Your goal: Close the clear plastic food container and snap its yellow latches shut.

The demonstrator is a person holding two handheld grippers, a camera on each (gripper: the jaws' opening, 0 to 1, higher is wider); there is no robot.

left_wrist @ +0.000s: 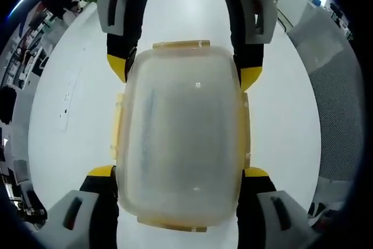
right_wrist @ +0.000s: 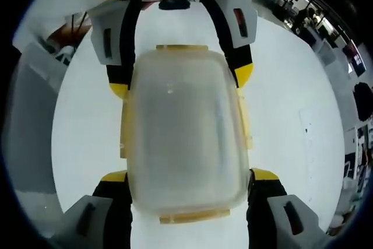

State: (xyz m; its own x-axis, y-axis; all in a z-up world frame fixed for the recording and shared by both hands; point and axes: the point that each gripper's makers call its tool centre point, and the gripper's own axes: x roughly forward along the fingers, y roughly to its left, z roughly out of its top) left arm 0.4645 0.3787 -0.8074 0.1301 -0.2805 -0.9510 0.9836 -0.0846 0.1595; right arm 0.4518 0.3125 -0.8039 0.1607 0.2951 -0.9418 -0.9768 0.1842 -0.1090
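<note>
A: Where is the clear rectangular plastic food container (left_wrist: pixel 180 135)?
B: On the white table (left_wrist: pixel 291 121); its long axis joins the grippers.
A: Jaws?
B: Left gripper (left_wrist: pixel 182 173) and right gripper (right_wrist: pixel 187 176) spread, straddling opposite ends; yellow latches (left_wrist: pixel 119 126) line the sides.

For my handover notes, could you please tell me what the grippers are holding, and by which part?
The clear container, lid on, sits between both grippers' jaws: the left gripper at one end, the right gripper at the opposite end, across its long sides. Firm clamping cannot be told.
</note>
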